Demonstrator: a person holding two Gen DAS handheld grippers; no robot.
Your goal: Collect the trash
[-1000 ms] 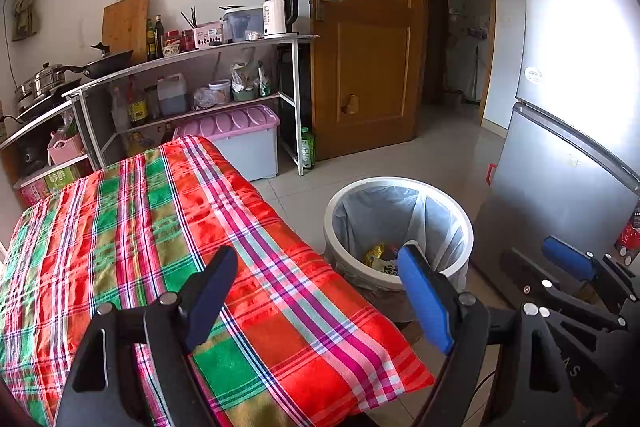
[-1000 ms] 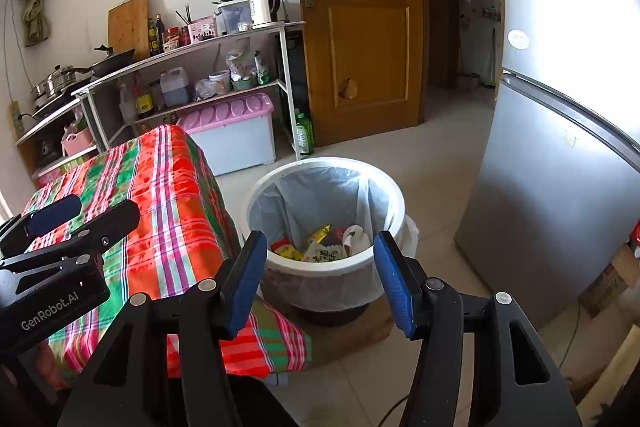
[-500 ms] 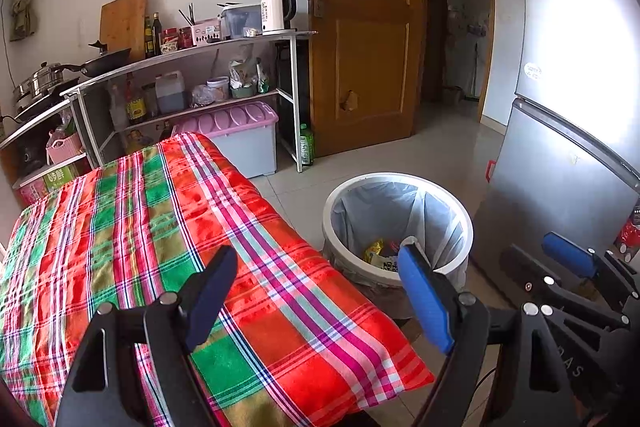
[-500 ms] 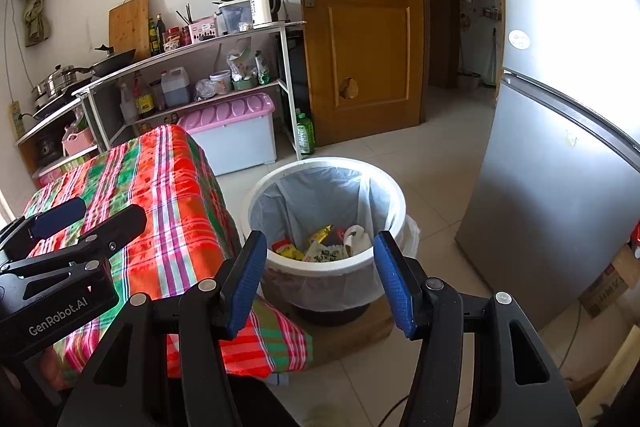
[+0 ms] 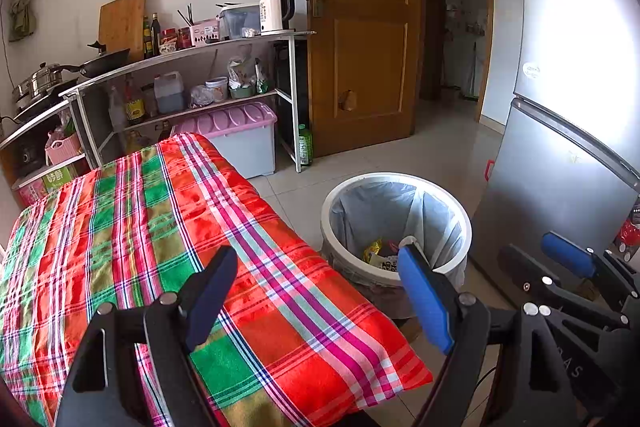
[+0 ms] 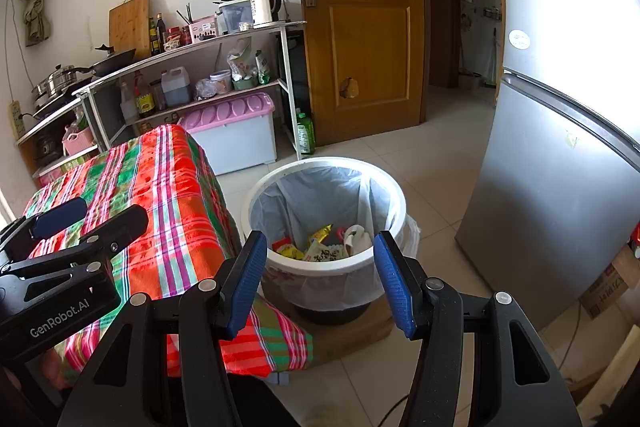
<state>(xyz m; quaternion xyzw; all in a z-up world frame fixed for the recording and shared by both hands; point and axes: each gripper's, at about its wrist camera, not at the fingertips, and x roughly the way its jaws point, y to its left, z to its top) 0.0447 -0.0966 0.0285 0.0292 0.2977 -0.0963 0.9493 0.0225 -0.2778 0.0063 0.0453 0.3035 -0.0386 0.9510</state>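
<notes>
A white trash bin (image 5: 334, 193) (image 6: 256, 187) with a pale liner stands on the floor beside the table. Wrappers and other trash (image 5: 378, 253) (image 6: 322, 247) lie at its bottom. My left gripper (image 5: 317, 251) hangs open above the table's near corner, with nothing between its blue pads. My right gripper (image 6: 320, 237) is open too, just in front of the bin and above its near rim, with nothing in it. Each gripper also shows in the other's view, the right gripper (image 5: 538, 253) at the right edge and the left gripper (image 6: 112, 213) over the cloth.
The table wears a red and green plaid cloth (image 5: 160, 227) (image 6: 168, 187). A grey fridge (image 6: 560, 207) stands right of the bin. Behind are a metal shelf rack (image 5: 192, 51) with kitchenware, a pink-lidded storage box (image 6: 236, 135), a green bottle (image 6: 305, 135) and a wooden door (image 6: 360, 27). Cardboard lies under the bin.
</notes>
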